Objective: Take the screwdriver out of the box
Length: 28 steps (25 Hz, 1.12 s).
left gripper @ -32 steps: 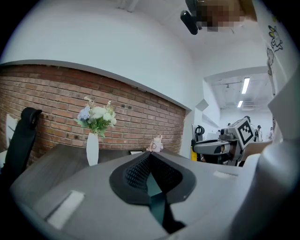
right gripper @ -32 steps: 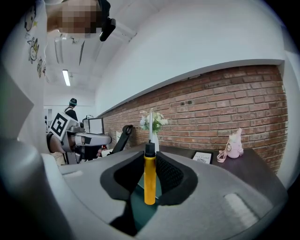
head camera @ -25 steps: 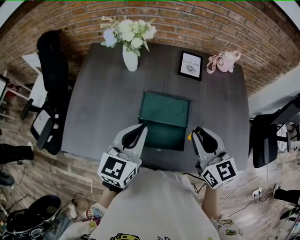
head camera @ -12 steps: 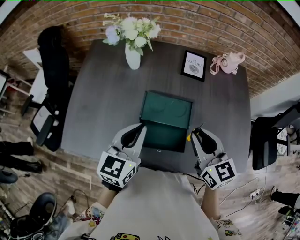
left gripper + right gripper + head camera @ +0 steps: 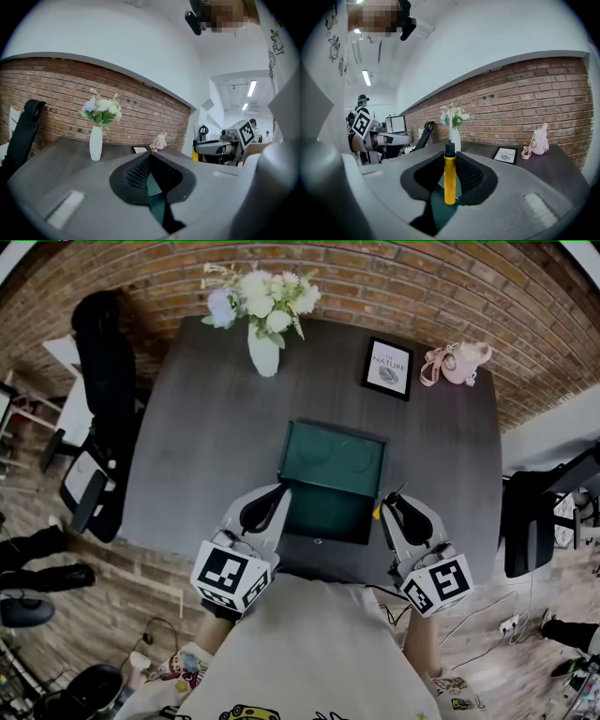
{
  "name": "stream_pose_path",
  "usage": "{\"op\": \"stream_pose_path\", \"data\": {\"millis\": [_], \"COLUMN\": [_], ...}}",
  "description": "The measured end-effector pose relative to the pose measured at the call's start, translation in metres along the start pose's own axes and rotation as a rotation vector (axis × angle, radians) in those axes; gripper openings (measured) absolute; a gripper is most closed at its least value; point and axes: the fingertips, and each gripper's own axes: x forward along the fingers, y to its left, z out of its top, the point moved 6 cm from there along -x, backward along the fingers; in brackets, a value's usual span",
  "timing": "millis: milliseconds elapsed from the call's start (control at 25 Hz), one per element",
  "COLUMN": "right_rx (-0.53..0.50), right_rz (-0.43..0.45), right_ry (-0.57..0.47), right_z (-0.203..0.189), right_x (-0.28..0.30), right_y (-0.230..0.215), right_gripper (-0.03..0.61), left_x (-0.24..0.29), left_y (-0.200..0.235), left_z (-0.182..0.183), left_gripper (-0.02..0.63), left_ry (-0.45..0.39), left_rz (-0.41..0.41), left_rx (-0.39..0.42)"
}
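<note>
An open dark green box (image 5: pixel 330 482) lies on the dark table (image 5: pixel 206 446), its lid raised toward the far side. My right gripper (image 5: pixel 387 501) hovers at the box's right front corner, shut on a yellow-handled screwdriver (image 5: pixel 449 178) that stands upright between the pads, black collar and metal shaft pointing up. In the head view only a bit of the screwdriver's yellow handle (image 5: pixel 377 513) shows beside the jaws. My left gripper (image 5: pixel 284 490) sits at the box's left edge, shut with nothing in it; in the left gripper view its pads (image 5: pixel 140 169) meet over the green box.
A white vase of flowers (image 5: pixel 263 351) stands at the table's far side, with a framed picture (image 5: pixel 387 368) and a pink figurine (image 5: pixel 452 363) at the far right. Black office chairs (image 5: pixel 101 409) flank the table. A brick wall runs behind.
</note>
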Motion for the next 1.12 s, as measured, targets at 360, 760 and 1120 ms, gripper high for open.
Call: {"op": "stream_pose_path", "data": {"millis": [360,760,1120], "right_rx": [-0.004,0.002,0.009], "right_rz": [0.000,-0.001,0.004], "right_ry": [0.013,0.026,0.031], "right_z": [-0.0007,-0.0024,-0.0033], "right_x": [0.0051,0.0070,0.0108], "right_y": [-0.0013,-0.0034,-0.0052], "right_gripper": [0.080,0.080,0.080], "left_x": [0.0034,0.0064,0.0087], "left_y": [0.0047,0.0077,0.0096], "left_z": [-0.0018,-0.0026,-0.0021], "left_gripper": [0.000,0.000,0.000], "left_ry": [0.005,0.007,0.007], "left_rz": [-0.001,0.006,0.004], "left_rx": [-0.003,-0.010,-0.009]}}
